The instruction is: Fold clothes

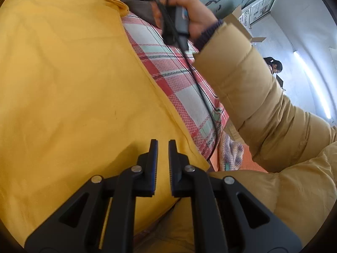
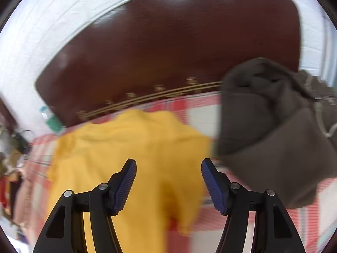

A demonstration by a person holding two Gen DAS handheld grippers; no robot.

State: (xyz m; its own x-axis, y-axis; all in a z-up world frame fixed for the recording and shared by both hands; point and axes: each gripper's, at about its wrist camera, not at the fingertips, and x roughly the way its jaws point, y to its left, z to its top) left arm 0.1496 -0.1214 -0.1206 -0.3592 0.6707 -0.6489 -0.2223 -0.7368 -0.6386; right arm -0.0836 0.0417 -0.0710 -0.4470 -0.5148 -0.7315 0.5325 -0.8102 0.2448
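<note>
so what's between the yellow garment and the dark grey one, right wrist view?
A strip of bare plaid sheet separates the yellow garment from the dark grey garment; near the bottom their edges nearly meet.

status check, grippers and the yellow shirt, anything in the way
Left gripper shut, empty, over yellow shirt. Right gripper open, empty. Shirt spread on plaid sheet. Dark grey garment heaped beside it.
</note>
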